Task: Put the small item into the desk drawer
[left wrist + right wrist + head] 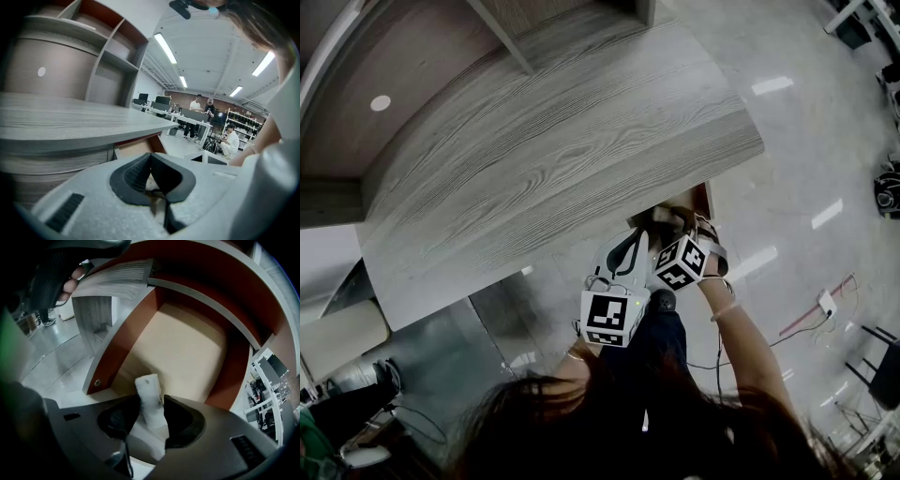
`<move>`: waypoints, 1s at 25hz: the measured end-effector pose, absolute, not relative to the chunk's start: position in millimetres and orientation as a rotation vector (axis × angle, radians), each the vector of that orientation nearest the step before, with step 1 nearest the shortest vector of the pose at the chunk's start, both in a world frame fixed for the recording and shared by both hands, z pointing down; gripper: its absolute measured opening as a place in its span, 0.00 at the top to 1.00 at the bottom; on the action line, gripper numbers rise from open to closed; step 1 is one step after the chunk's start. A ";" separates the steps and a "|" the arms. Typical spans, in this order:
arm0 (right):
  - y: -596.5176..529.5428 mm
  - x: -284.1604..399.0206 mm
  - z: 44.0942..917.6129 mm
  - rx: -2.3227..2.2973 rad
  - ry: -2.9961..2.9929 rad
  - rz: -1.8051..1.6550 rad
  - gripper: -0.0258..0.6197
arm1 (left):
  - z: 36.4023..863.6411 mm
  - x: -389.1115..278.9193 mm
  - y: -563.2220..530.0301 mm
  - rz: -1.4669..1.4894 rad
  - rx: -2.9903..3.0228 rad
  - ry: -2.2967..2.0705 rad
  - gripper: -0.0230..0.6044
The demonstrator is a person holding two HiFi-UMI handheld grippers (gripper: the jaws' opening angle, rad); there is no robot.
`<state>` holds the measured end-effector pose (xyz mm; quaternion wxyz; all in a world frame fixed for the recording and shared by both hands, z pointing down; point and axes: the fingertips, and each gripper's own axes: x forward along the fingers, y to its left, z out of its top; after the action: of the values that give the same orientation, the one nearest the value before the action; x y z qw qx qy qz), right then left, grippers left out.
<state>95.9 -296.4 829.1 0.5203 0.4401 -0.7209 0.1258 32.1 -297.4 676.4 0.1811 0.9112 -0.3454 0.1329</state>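
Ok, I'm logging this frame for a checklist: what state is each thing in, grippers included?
drawer: open.
right gripper: open, item standing between its fingers.
item: upright, over the drawer.
left gripper: shut.

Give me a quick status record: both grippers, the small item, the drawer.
drawer: open, pulled out from under the desk
white item: upright, over the drawer's bare bottom
right gripper: jaws wide apart, white item between them
left gripper: shut, nothing held, beside the desk edge
item touching drawer bottom: cannot tell
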 end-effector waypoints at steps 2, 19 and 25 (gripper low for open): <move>-296.6 95.7 828.2 1.057 -1.731 0.305 0.71 | 676.0 31.9 -296.4 0.378 2.572 -0.979 0.94; -290.9 97.9 813.7 1.097 -1.773 0.315 0.71 | 670.0 30.0 -289.2 0.393 2.572 -1.024 0.94; -290.7 101.2 800.3 1.139 -1.797 0.325 0.73 | 663.1 29.3 -289.5 0.399 2.570 -1.049 0.94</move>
<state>101.2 -290.7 800.3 0.4748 0.4656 -0.7349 0.1327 29.3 -289.5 663.1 0.1680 0.9035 -0.3686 0.1401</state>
